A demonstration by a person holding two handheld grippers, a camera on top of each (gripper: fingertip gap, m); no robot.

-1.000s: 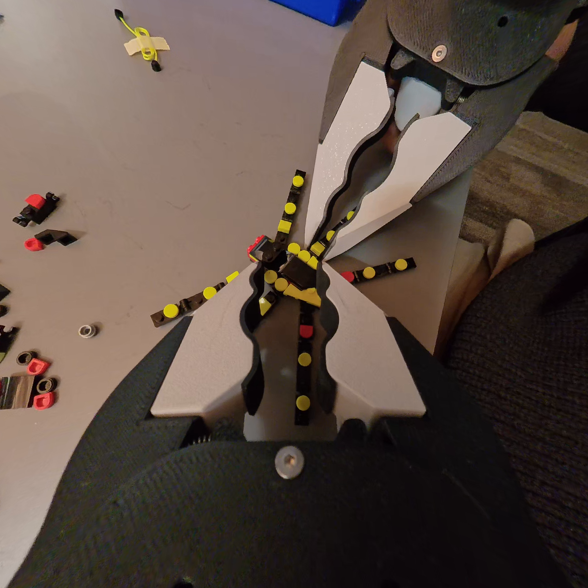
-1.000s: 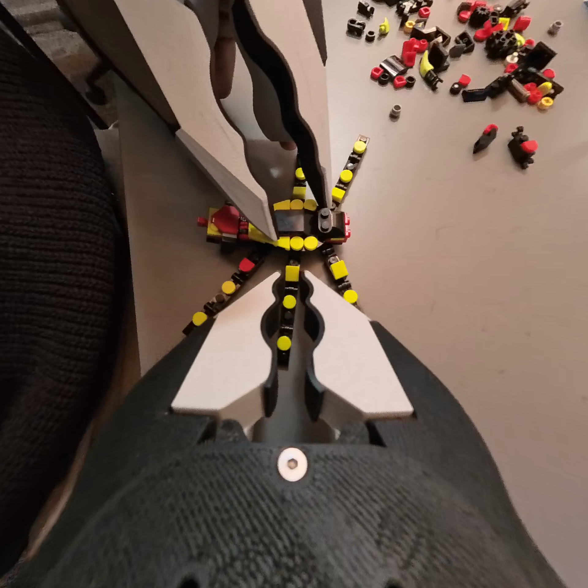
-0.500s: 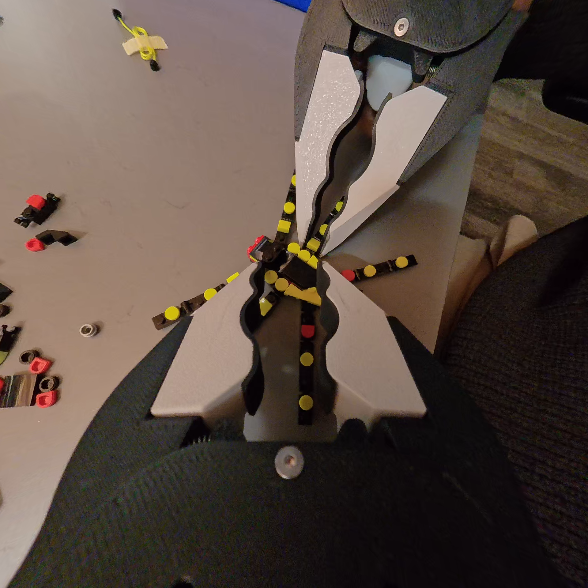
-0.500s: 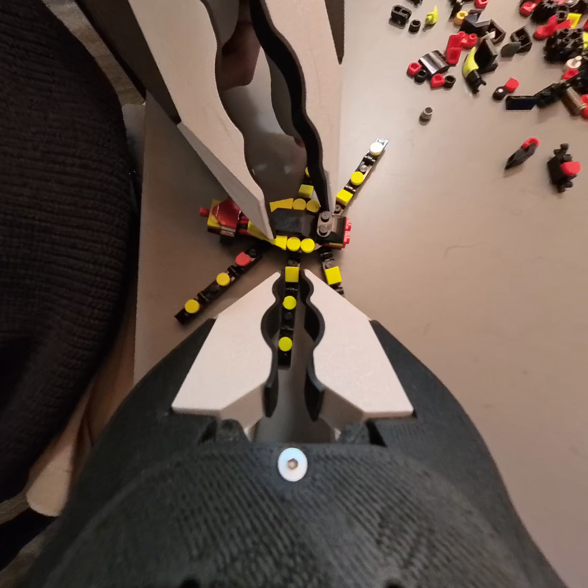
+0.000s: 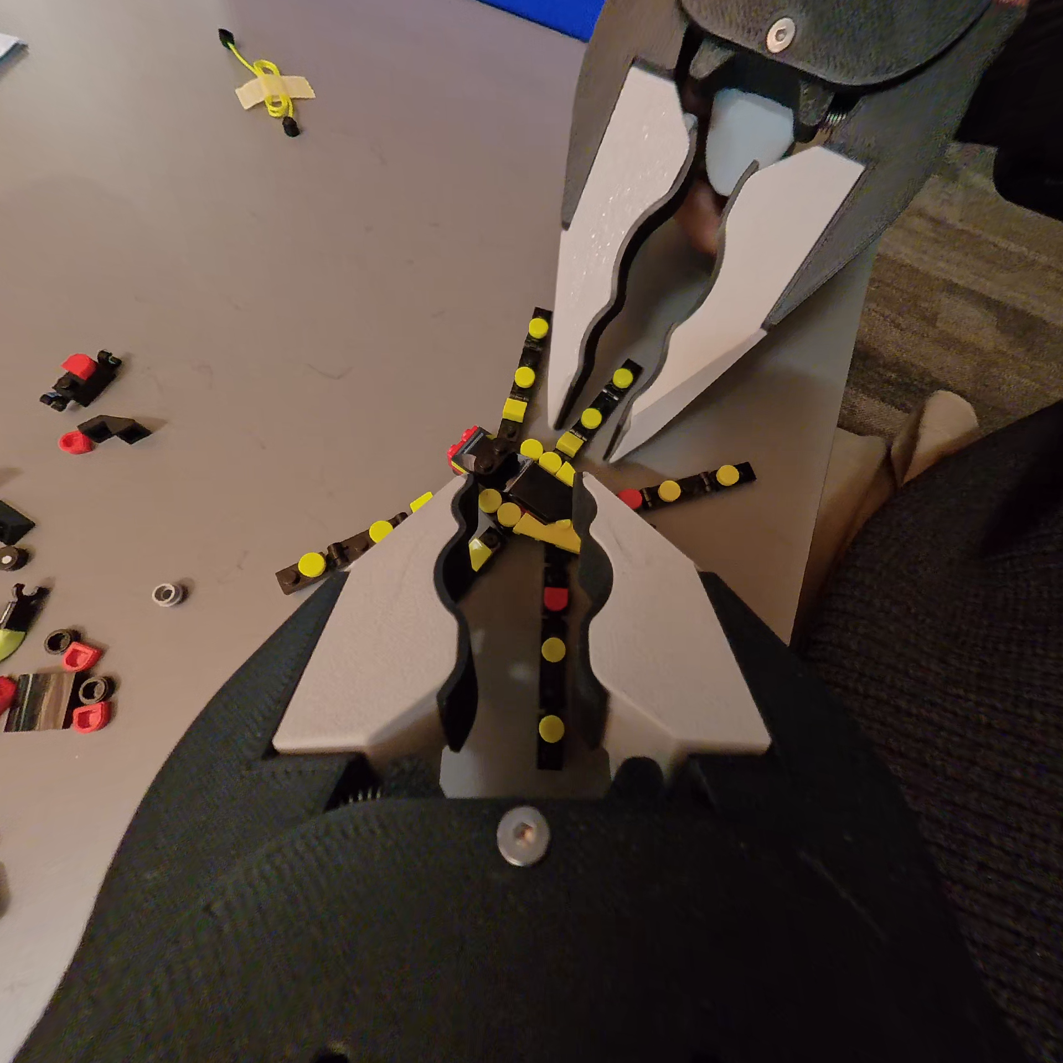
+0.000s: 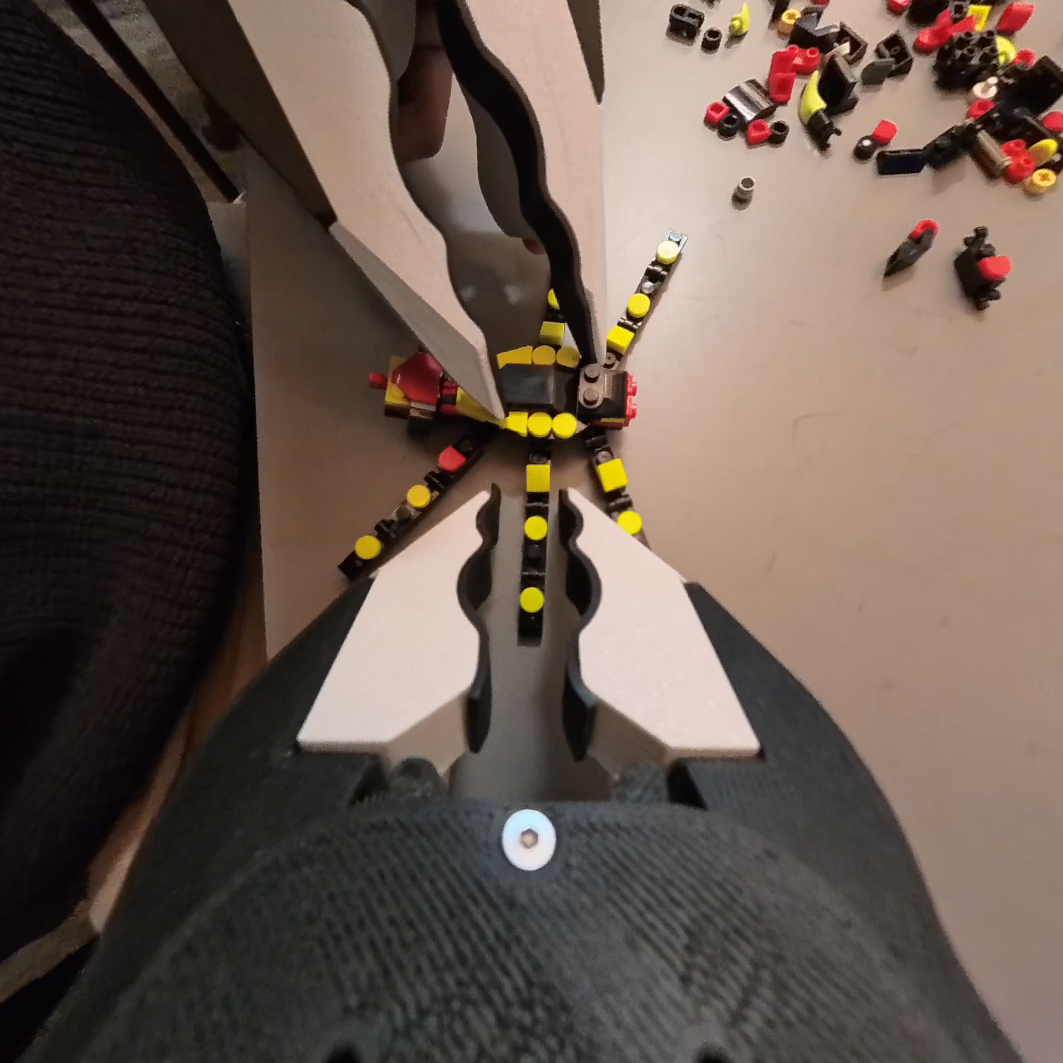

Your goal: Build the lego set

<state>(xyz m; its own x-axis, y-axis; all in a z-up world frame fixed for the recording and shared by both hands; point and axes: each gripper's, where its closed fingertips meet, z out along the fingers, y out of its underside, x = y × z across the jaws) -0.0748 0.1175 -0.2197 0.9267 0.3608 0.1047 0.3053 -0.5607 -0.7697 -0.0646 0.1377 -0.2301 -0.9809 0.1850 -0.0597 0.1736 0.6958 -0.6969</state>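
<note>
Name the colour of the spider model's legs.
Black legs with yellow dots, two with a red piece; clearest in the right wrist view.

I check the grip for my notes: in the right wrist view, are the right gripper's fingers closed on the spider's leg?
No. The right gripper is open: the leg lies between its fingers with gaps on both sides.

We see the lego spider point(image 5: 532, 494) lying flat near the table's edge: a black body rimmed with yellow studs, a red-tipped head at one end, a red and yellow tail point(image 6: 417, 382) at the other, and black legs dotted yellow splayed outward.
</note>
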